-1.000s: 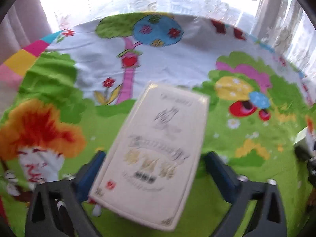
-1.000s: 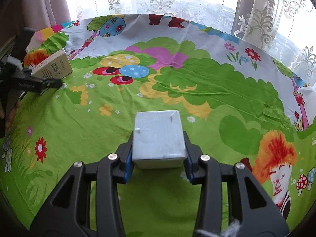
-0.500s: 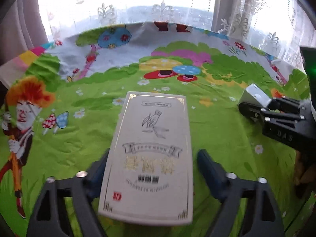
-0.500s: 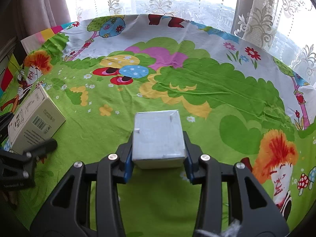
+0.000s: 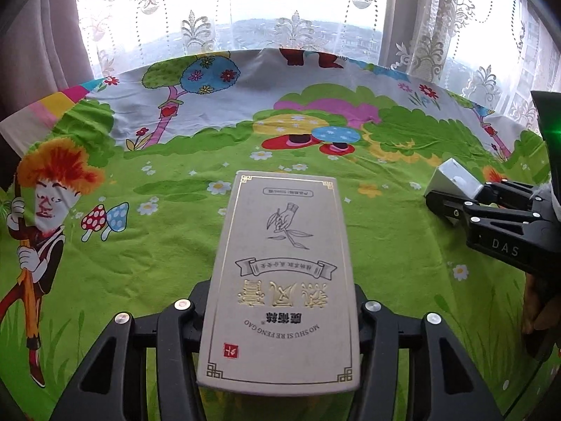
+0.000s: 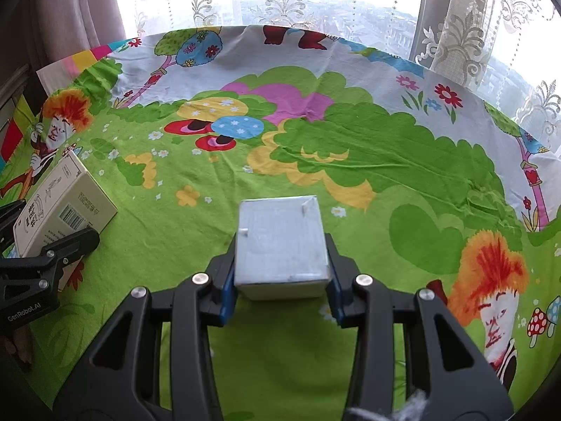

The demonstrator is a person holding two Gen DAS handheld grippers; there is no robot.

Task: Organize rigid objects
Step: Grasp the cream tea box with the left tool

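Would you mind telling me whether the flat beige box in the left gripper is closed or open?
Apparently closed: the beige box shows flat, unbroken faces with no raised flap in either view, gripped between the left gripper fingers.

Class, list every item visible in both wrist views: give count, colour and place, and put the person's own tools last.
Flat printed box: 1, cream with gold lettering, held between the left fingers.
Small block: 1, silver-grey, held between the right fingers.
Cloth: 1, green cartoon print, covering the surface.
Lace curtains: white, at the window behind.
Left gripper: 1, black, shut on the box.
Right gripper: 1, black with blue pads, shut on the block.
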